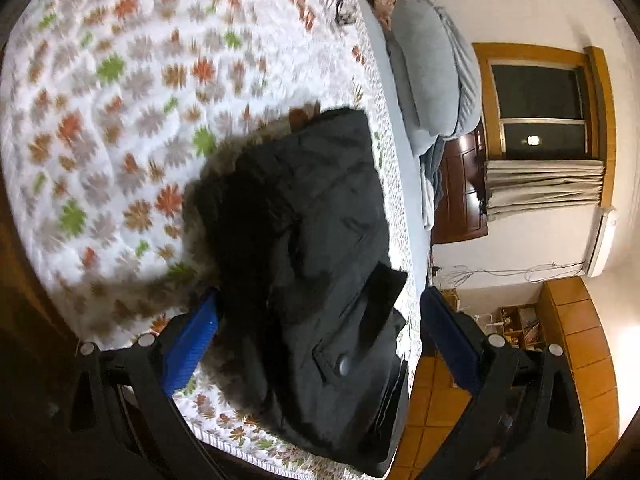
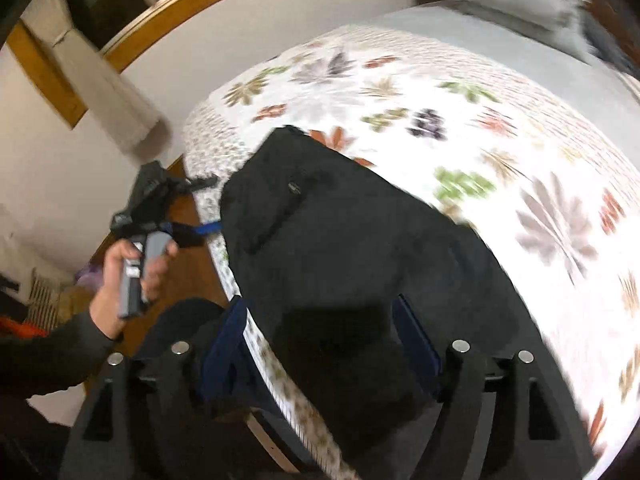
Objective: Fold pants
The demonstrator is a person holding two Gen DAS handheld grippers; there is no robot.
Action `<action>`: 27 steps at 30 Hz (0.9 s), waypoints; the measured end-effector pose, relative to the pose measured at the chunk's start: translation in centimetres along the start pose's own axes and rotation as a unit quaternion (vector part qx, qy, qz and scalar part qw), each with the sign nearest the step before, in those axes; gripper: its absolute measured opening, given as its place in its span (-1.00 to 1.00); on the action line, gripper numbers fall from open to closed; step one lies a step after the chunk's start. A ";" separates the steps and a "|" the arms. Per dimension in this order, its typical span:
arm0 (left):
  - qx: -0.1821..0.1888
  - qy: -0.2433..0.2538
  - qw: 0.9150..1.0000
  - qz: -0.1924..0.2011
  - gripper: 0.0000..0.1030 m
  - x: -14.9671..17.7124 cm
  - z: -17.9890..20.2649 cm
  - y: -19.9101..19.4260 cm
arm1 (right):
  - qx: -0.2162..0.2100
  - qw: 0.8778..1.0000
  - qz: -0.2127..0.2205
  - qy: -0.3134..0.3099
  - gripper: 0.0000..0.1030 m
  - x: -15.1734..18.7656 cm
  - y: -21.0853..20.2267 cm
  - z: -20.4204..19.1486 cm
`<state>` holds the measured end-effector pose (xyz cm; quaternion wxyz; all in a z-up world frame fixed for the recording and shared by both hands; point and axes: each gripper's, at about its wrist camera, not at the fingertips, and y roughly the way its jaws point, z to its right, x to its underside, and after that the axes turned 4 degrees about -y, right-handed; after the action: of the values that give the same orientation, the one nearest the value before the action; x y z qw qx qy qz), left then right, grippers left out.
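While the folded black pants (image 1: 316,280) lie at the bed's (image 1: 100,120) edge, both tools, left (image 1: 320,344) and right (image 2: 320,344), gape open astride them; folding appears nearly complete, likely needing only a final tidy.

1. Black folded pants (image 1: 316,264) lying on flowered bedspread (image 1: 100,120), near bed's edge.
2. Left gripper (image 1: 320,336) spread wide, blue fingers (image 1: 192,344) flanking the pants.
3. Grey pillow (image 1: 428,76) beyond.

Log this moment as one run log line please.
stage: fold done | black folded pants: at edge of floral quilted bedspread | left tool: open | right tool: open
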<state>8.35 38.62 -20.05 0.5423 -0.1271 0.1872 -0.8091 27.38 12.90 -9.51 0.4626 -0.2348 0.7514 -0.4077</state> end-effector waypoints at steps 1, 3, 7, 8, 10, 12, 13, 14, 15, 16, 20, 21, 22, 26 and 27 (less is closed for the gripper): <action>0.002 -0.008 1.000 -0.002 0.90 0.1 -0.3 0.5 | -0.008 1.000 -0.008 -0.010 0.53 -1.7 1.1 0.0; 0.008 -0.018 1.000 0.000 0.90 0.3 -0.5 0.9 | -0.038 0.998 -0.036 -0.022 0.54 -4.8 3.5 -0.1; 0.010 -0.008 1.000 0.020 0.72 0.5 -0.1 0.8 | -0.078 0.993 -0.072 -0.042 0.60 -9.9 7.9 -0.6; 0.004 -0.007 1.000 0.020 0.55 0.6 0.0 0.8 | -0.087 0.992 -0.078 -0.045 0.65 -10.8 8.6 -0.6; -0.001 -0.014 1.000 0.022 0.55 0.5 -0.1 0.7 | -0.108 0.988 -0.097 -0.057 0.66 -13.1 10.6 -0.8; -0.007 -0.024 0.999 0.023 0.58 0.5 -0.3 0.7 | -0.117 0.985 -0.113 -0.064 0.67 -14.8 12.2 -0.9; -0.008 -0.025 0.999 0.025 0.58 0.3 -0.4 0.5 | -0.117 0.983 -0.126 -0.070 0.68 -16.0 13.5 -1.0; -0.011 -0.026 0.999 0.028 0.58 0.2 -0.5 0.3 | -0.119 0.981 -0.137 -0.075 0.69 -16.8 14.5 -1.0; -0.011 -0.028 0.999 0.027 0.58 0.1 -0.4 0.4 | -0.119 0.979 -0.147 -0.078 0.69 -17.3 15.3 -1.0; -0.010 -0.030 0.999 0.025 0.58 0.0 -0.5 0.4 | -0.118 0.977 -0.158 -0.084 0.69 -17.9 16.3 -1.0; -0.010 -0.039 0.999 0.020 0.58 -0.3 -0.7 0.5 | -0.109 0.971 -0.183 -0.103 0.69 -20.3 19.8 -1.1; -0.009 -0.043 0.999 0.019 0.58 -0.5 -0.8 0.6 | -0.111 0.970 -0.187 -0.104 0.69 -20.9 20.6 -0.9; -0.008 -0.044 0.999 0.019 0.57 -0.6 -0.9 0.6 | -0.115 0.970 -0.190 -0.102 0.71 -21.6 21.4 -0.8; -0.017 -0.040 0.999 0.024 0.25 -1.2 -1.1 0.5 | -0.130 0.965 -0.201 -0.102 0.73 -23.1 24.2 -0.6; -0.019 -0.041 0.999 0.023 0.19 -1.2 -1.2 0.4 | -0.135 0.964 -0.205 -0.102 0.73 -23.3 24.6 -0.7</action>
<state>8.68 39.82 -21.32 0.5657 -0.1659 0.1831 -0.7867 38.17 43.94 -18.02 0.4077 -0.4842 0.6840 -0.3626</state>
